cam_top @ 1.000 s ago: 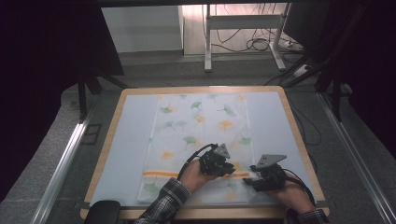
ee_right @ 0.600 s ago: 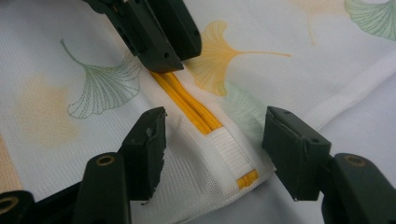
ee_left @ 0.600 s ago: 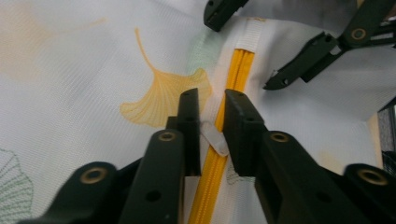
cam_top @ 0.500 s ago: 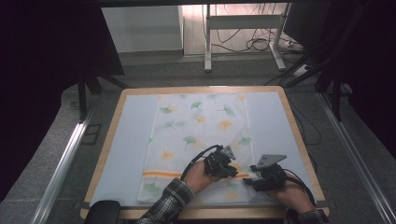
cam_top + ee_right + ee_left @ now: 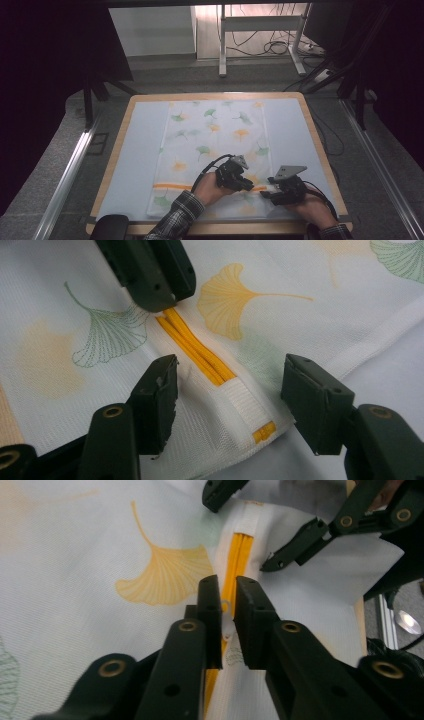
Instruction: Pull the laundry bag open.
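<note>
A white mesh bag (image 5: pixel 215 145) printed with ginkgo leaves lies flat on the table, its orange zipper (image 5: pixel 172 187) running across near the front edge. My left gripper (image 5: pixel 227 587) is shut on the pale zipper pull (image 5: pixel 226 622). Its jaws have just eased open a little, with the pull still between them. My right gripper (image 5: pixel 229 362) stands open just to the right, one jaw on each side of the zipper's white end tab (image 5: pixel 247 405), tips low over the cloth. In the high view the left gripper (image 5: pixel 248 186) and right gripper (image 5: pixel 267 194) nearly meet.
The bag rests on a pale blue mat on a wood-rimmed board (image 5: pixel 125 130). Metal rails (image 5: pixel 65 185) run along both sides of the table. Cables and a stand's legs (image 5: pixel 260 45) lie on the floor beyond the far edge.
</note>
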The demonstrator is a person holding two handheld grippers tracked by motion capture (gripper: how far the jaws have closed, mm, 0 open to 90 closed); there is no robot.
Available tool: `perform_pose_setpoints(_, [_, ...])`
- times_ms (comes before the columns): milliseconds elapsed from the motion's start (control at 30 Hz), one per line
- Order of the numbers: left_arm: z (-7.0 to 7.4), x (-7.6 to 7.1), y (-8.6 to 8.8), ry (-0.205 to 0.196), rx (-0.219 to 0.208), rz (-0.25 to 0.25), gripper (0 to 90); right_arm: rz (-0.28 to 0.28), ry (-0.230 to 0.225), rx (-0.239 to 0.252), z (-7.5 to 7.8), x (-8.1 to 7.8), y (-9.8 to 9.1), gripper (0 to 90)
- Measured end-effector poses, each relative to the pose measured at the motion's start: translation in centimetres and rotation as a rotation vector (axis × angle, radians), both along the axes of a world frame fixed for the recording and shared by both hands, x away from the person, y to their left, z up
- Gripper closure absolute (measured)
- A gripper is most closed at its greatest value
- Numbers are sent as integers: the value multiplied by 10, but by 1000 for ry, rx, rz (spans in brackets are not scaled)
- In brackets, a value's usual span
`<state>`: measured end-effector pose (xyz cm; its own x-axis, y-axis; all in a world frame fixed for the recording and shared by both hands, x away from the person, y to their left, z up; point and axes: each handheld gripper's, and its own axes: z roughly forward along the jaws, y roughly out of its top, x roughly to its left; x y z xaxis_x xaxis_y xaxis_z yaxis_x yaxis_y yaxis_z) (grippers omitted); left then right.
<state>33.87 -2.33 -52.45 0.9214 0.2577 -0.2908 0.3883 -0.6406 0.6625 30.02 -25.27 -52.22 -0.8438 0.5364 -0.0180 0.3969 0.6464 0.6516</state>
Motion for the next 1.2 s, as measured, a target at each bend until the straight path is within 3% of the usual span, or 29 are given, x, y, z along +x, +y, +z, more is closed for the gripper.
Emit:
perform_pose_setpoints(100, [-1, 0, 1, -2, 3, 5, 807, 0, 0, 0, 0, 0, 0, 394])
perform_pose_setpoints(167, [-1, 0, 1, 15, -14, 0, 877, 0, 0, -1, 0, 0, 0, 393])
perform_pose_setpoints(233, [1, -1, -1, 5, 4, -11, 889, 0, 0, -1, 0, 0, 0, 393])
perform_pose_setpoints(500, [0, -1, -3, 7, -2, -22, 835, 1, 0, 0, 0, 0, 0, 393])
perform_pose_setpoints(600, [-1, -2, -9, -10, 17, -19, 832, 0, 0, 0, 0, 0, 0, 393])
perform_pose_setpoints(633, [-1, -3, -10, -23, 29, -13, 875, 0, 0, 0, 0, 0, 0, 393])
perform_pose_setpoints(767, [2, -4, -9, -42, 41, 1, 899, 0, 0, 0, 0, 0, 0, 394])
perform_pose_setpoints(867, [2, -3, -5, -33, 21, 26, 900, -1, -1, -3, 0, 0, 0, 394])
perform_pose_setpoints(1000, [1, -3, -2, -15, 42, 52, 900, -1, 0, -7, 0, 0, 1, 395])
perform_pose_setpoints(1200, [3, -1, 8, -25, 74, 57, 900, 0, 0, -9, 0, 0, 1, 396])
